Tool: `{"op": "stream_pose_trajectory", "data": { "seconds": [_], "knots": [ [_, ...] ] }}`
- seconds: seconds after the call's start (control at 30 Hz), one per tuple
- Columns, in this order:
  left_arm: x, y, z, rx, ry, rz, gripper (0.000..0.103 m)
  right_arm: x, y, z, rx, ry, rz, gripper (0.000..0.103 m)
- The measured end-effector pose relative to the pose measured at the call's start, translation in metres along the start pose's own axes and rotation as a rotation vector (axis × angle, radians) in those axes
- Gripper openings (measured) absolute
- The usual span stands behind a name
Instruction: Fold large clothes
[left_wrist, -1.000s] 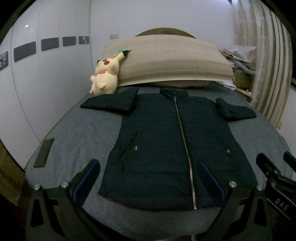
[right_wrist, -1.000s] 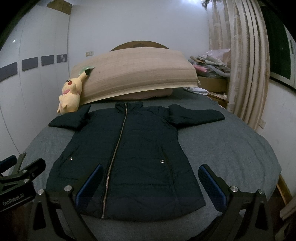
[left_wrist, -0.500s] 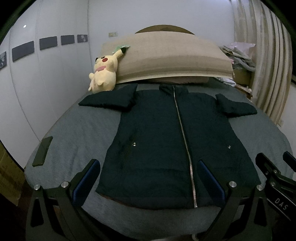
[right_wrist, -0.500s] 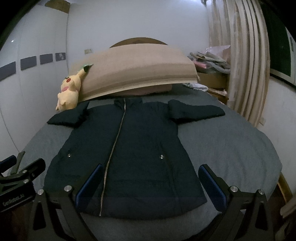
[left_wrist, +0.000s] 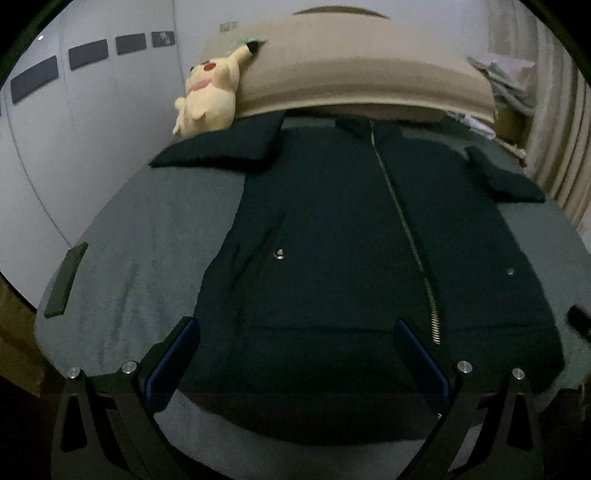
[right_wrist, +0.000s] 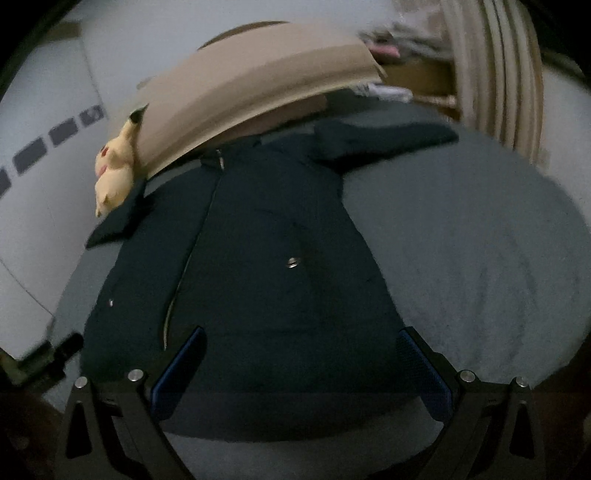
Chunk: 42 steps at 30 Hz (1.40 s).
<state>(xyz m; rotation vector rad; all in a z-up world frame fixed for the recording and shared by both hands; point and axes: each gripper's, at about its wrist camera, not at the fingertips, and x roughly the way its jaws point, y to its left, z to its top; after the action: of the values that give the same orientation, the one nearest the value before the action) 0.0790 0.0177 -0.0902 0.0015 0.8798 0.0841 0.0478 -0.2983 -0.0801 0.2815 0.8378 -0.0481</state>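
Where the left wrist view looks down, a dark quilted zip-up coat (left_wrist: 354, 236) lies flat across the frame's centre on a grey bed (left_wrist: 147, 236), the left gripper (left_wrist: 295, 362) spread wide, holding nothing, at lower centre. No writing is legible. A yellow Pikachu plush (left_wrist: 208, 99) sits upper left.

From the right wrist view, the right gripper (right_wrist: 301, 369) gapes empty over the coat's (right_wrist: 273, 258) hem, at lower centre.

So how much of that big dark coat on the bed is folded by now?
None yet. The coat lies flat on the bed, zipped shut, both sleeves spread outward: laid out is all that looks done. The left gripper and right gripper hang near the hem, jaws wide apart, gripping nothing. Every fold remains.
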Motion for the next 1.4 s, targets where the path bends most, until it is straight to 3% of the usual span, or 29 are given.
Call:
{"op": "stream_pose_trajectory", "data": {
  "seconds": [0.17, 0.37, 0.47, 0.53, 0.73, 0.83, 1.03, 1.07, 1.13, 1.2, 1.27, 1.4],
  "knots": [
    [0.026, -0.005, 0.019, 0.034, 0.002, 0.028, 0.103, 0.022, -0.058, 0.057, 0.116, -0.018, 0.128, 0.103],
    [0.064, -0.020, 0.063, 0.076, -0.039, 0.067, 0.103, 0.068, -0.146, 0.150, 0.341, -0.086, 0.187, 0.103],
    [0.087, -0.029, 0.082, 0.090, -0.046, 0.071, 0.103, 0.110, -0.201, 0.191, 0.510, -0.085, 0.201, 0.091],
    [0.103, -0.034, 0.089, 0.093, -0.040, 0.069, 0.103, 0.131, -0.224, 0.208, 0.574, -0.081, 0.200, 0.075],
    [0.145, -0.040, 0.080, 0.100, 0.039, 0.056, 0.103, 0.215, -0.279, 0.260, 0.724, -0.082, 0.197, 0.069],
    [0.158, -0.034, 0.073, 0.058, 0.064, 0.023, 0.103, 0.245, -0.282, 0.274, 0.743, -0.079, 0.186, 0.065],
    [0.161, -0.031, 0.064, 0.036, 0.039, -0.003, 0.103, 0.290, -0.301, 0.298, 0.785, -0.081, 0.134, 0.065],
    [0.162, -0.030, 0.064, 0.034, 0.039, -0.006, 0.103, 0.294, -0.303, 0.303, 0.779, -0.077, 0.122, 0.061],
    [0.165, -0.029, 0.068, 0.029, 0.041, -0.013, 0.103, 0.298, -0.303, 0.317, 0.737, -0.035, 0.062, 0.013],
    [0.164, -0.028, 0.067, 0.025, 0.043, -0.019, 0.103, 0.289, -0.295, 0.327, 0.690, -0.041, 0.036, 0.008],
    [0.164, -0.028, 0.067, 0.024, 0.045, -0.021, 0.103, 0.263, -0.264, 0.349, 0.550, -0.102, 0.007, 0.008],
    [0.163, -0.028, 0.067, 0.023, 0.050, -0.023, 0.103, 0.213, -0.192, 0.375, 0.369, -0.193, 0.062, 0.007]
  ]
}}
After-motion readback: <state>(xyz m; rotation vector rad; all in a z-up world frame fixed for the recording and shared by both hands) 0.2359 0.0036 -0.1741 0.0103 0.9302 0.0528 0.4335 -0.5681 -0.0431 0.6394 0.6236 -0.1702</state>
